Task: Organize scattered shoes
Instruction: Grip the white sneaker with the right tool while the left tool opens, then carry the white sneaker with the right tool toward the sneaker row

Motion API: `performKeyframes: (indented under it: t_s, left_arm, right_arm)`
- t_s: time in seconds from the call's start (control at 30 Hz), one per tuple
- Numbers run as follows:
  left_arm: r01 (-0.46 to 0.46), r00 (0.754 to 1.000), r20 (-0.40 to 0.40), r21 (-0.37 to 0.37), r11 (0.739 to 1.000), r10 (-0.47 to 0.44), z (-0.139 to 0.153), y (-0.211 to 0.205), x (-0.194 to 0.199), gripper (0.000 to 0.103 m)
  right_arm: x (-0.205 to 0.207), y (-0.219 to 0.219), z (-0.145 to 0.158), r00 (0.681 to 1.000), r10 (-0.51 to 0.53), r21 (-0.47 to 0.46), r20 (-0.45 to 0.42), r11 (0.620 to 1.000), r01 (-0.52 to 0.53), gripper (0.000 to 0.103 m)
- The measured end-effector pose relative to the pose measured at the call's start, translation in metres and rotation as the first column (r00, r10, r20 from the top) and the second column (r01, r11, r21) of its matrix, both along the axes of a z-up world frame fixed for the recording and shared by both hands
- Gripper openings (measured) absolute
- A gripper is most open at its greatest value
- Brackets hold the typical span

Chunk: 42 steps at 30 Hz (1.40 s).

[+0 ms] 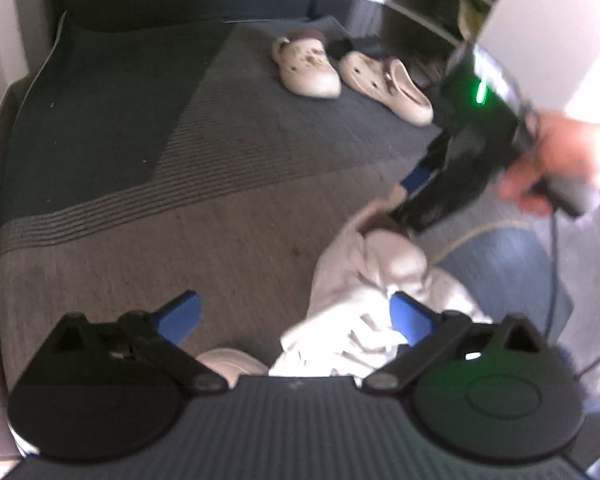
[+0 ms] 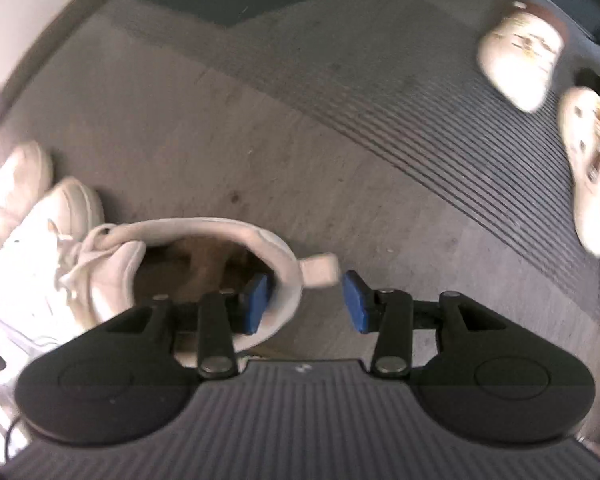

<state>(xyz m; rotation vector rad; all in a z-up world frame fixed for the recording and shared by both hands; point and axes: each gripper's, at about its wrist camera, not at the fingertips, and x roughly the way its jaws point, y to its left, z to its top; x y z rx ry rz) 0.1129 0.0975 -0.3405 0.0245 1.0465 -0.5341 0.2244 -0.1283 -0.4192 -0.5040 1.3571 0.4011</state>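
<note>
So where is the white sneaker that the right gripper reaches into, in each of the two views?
Left wrist view: the white sneaker lies lower right of centre, the right gripper at its heel.
Right wrist view: the white sneaker sits centre-left, its heel collar between the open pads.
Shared landmark: the pair of cream clogs on the grey carpet.

No words, numbers or brand names can be read anywhere in these blurry pictures; only a tiny pale mark sits on the ribbed body of the right gripper (image 2: 305, 300), just behind its fingers, too small to make out.
</note>
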Motion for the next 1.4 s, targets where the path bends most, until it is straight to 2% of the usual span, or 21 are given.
performKeyframes:
  t_s: [0.13,0.17,0.23,0.33,0.43,0.5,0.57,0.67,0.77,0.83,0.87,0.97,1.0,1.07,1.1,1.17,1.27,1.33,1.4]
  left_arm:
    - [-0.039,0.999,-0.016,-0.036,0.999,0.038,0.003,0.012,0.009,0.102]
    - [-0.042,0.999,-0.015,-0.040,0.998,0.041,0.003,0.013,0.009,0.102]
    - [-0.048,0.999,-0.014,-0.047,0.998,0.048,0.004,0.014,0.009,0.102]
    - [-0.058,0.998,-0.011,-0.058,0.997,0.057,0.005,0.016,0.009,0.102]
    - [-0.068,0.998,-0.009,-0.069,0.995,0.067,0.007,0.018,0.010,0.102]
    - [-0.074,0.997,-0.007,-0.077,0.994,0.074,0.008,0.020,0.010,0.102]
    - [-0.080,0.997,-0.006,-0.084,0.993,0.080,0.008,0.021,0.010,0.102]
    - [-0.090,0.996,-0.004,-0.096,0.991,0.090,0.010,0.024,0.010,0.102]
    - [-0.094,0.995,0.009,-0.125,0.988,0.096,0.016,0.027,0.007,0.102]
    - [-0.100,0.995,0.015,-0.138,0.985,0.103,0.019,0.029,0.005,0.102]
    - [-0.103,0.994,0.016,-0.142,0.985,0.106,0.020,0.030,0.005,0.102]
    - [-0.123,0.992,0.013,-0.162,0.979,0.126,0.020,0.036,0.004,0.102]
    - [-0.130,0.991,0.008,-0.165,0.978,0.133,0.020,0.037,0.005,0.102]
    - [-0.143,0.989,0.000,-0.169,0.975,0.145,0.020,0.040,0.007,0.102]
    - [-0.147,0.989,-0.002,-0.172,0.974,0.149,0.020,0.041,0.007,0.102]
    - [-0.152,0.988,0.003,-0.170,0.974,0.155,0.021,0.044,0.007,0.102]
    - [-0.165,0.985,0.015,-0.154,0.974,0.169,0.019,0.049,0.007,0.102]
    - [-0.183,0.983,-0.006,-0.154,0.971,0.184,0.014,0.053,0.010,0.102]
    - [-0.194,0.981,-0.016,-0.148,0.970,0.194,0.011,0.055,0.014,0.102]
  right_arm:
    - [0.006,0.023,-0.016,0.993,0.116,-0.078,-0.005,0.990,-0.116,0.045]
    - [0.007,0.028,-0.019,0.989,0.145,-0.096,-0.005,0.985,-0.145,0.044]
    - [0.010,0.032,-0.030,0.982,0.184,-0.121,-0.034,0.975,-0.187,0.032]
    - [0.011,0.029,-0.030,0.992,0.104,-0.108,-0.076,0.988,-0.112,0.028]
    - [0.011,0.006,-0.020,0.992,-0.053,-0.046,-0.115,0.998,0.048,0.027]
    - [0.004,-0.016,-0.008,0.973,-0.181,0.003,-0.140,0.983,0.183,0.027]
    - [-0.004,-0.030,-0.002,0.955,-0.253,0.036,-0.152,0.965,0.261,0.028]
    - [-0.036,-0.059,0.023,0.892,-0.412,0.105,-0.187,0.894,0.435,0.028]
    - [-0.057,-0.071,0.038,0.842,-0.500,0.139,-0.204,0.836,0.530,0.028]
    - [-0.075,-0.082,0.053,0.776,-0.593,0.186,-0.216,0.755,0.629,0.027]
    - [-0.085,-0.083,0.063,0.753,-0.622,0.204,-0.212,0.726,0.657,0.027]
    - [-0.100,-0.074,0.073,0.776,-0.603,0.170,-0.186,0.758,0.630,0.026]
    - [-0.107,-0.072,0.074,0.774,-0.607,0.167,-0.180,0.757,0.632,0.026]
    - [-0.115,-0.062,0.071,0.817,-0.561,0.116,-0.137,0.810,0.575,0.026]
    - [-0.115,-0.059,0.071,0.828,-0.547,0.111,-0.124,0.821,0.559,0.026]
    - [-0.110,-0.057,0.074,0.844,-0.525,0.110,-0.112,0.837,0.536,0.027]
    - [-0.091,-0.046,0.069,0.890,-0.445,0.081,-0.097,0.888,0.453,0.029]
    - [-0.071,-0.032,0.061,0.939,-0.333,0.039,-0.085,0.941,0.337,0.029]
    - [-0.056,-0.024,0.052,0.949,-0.297,0.004,-0.105,0.954,0.299,0.029]
